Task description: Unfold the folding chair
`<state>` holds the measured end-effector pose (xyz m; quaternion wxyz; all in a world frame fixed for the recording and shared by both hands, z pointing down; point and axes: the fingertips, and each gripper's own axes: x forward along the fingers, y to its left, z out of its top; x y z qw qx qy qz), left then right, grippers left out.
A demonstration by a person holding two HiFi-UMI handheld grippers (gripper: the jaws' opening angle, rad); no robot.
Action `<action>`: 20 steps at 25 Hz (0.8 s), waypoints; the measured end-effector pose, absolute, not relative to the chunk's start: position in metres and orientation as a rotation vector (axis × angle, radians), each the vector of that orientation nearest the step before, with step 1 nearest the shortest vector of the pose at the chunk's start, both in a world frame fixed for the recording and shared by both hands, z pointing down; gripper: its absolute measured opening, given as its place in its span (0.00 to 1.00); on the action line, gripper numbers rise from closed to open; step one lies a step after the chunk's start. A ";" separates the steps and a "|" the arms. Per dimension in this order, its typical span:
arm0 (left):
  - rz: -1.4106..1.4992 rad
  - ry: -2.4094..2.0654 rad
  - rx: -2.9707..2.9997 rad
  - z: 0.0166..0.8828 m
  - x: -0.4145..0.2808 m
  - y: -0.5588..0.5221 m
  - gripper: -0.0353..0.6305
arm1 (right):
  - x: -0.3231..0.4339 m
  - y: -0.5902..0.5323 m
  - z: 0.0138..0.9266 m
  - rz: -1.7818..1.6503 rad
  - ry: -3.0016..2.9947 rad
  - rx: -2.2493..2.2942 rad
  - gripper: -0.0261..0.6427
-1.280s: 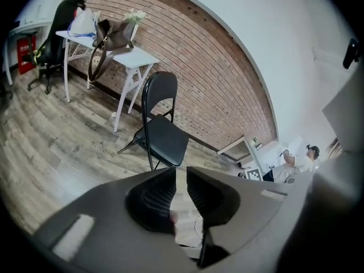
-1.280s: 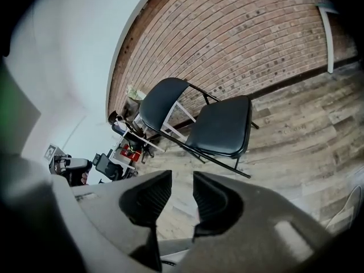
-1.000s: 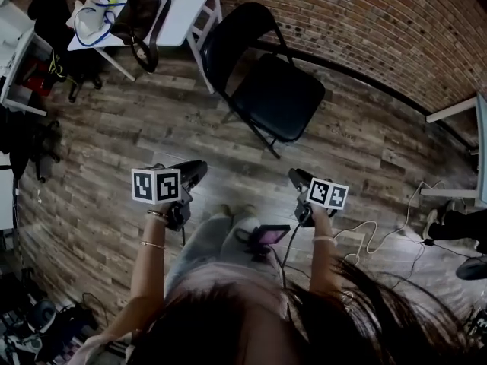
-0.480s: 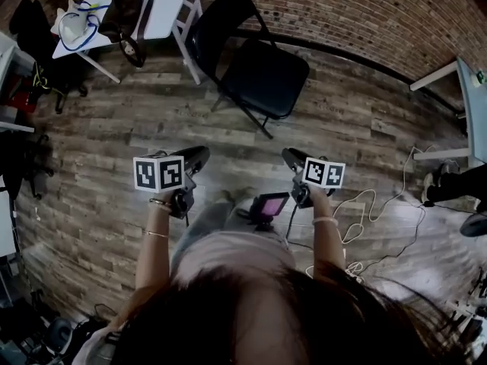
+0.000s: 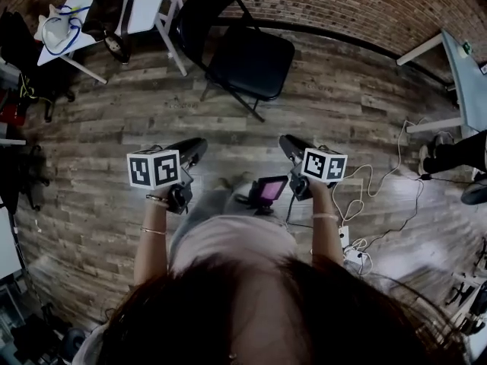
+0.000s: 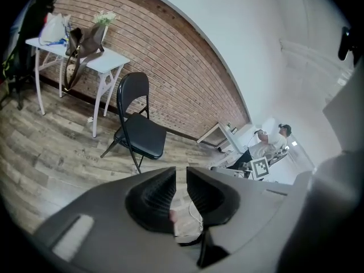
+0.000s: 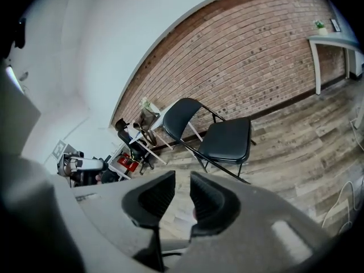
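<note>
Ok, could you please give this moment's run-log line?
folding chair: unfolded, by brick wall | left gripper: empty, jaws just opened | right gripper: empty, jaws just closing

No words, numbers or brands are legible. Only coded black-and-white square markers show: on the left cube, on the right cube, and one distant marker at right of centre.

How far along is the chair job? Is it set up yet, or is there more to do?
It looks finished. Done: the folding chair stands open on the wood floor, seat flat and back upright. In hand: nothing. The left gripper, whose jaws have just opened a little, and the right gripper, whose jaws have just been closing, are both empty and well short of the chair. Left: nothing that shows.
</note>
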<state>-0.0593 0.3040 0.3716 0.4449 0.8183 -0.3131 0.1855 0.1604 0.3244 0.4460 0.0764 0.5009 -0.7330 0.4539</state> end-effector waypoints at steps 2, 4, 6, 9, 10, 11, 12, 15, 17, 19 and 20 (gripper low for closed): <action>0.450 -0.770 2.051 0.364 -0.057 0.307 0.14 | 0.161 0.330 0.434 1.323 -2.210 1.526 0.15; 0.448 -0.769 2.063 0.356 -0.055 0.311 0.14 | 0.162 0.333 0.422 1.281 -2.210 1.561 0.14; 0.444 -0.781 2.069 0.348 -0.054 0.313 0.11 | 0.163 0.335 0.412 1.244 -2.203 1.595 0.09; 0.425 -0.805 2.086 0.334 -0.055 0.312 0.06 | 0.161 0.339 0.394 1.185 -2.213 1.628 0.06; 0.414 -0.805 2.092 0.329 -0.055 0.313 0.06 | 0.160 0.340 0.386 1.167 -2.221 1.638 0.05; 0.402 -0.802 2.098 0.323 -0.054 0.314 0.06 | 0.159 0.342 0.379 1.150 -2.230 1.647 0.03; 0.391 -0.798 2.103 0.318 -0.054 0.314 0.06 | 0.157 0.343 0.372 1.131 -2.237 1.655 0.03; 0.370 -0.789 2.115 0.305 -0.054 0.318 0.05 | 0.156 0.347 0.351 1.077 -2.254 1.681 0.03; 0.361 -0.787 2.124 0.297 -0.053 0.321 0.05 | 0.156 0.350 0.341 1.073 -2.257 1.700 0.03; 0.356 -0.783 2.134 0.290 -0.051 0.325 0.05 | 0.156 0.351 0.331 1.070 -2.271 1.709 0.03; 0.354 -0.783 2.140 0.287 -0.050 0.326 0.05 | 0.156 0.351 0.325 1.062 -2.280 1.712 0.03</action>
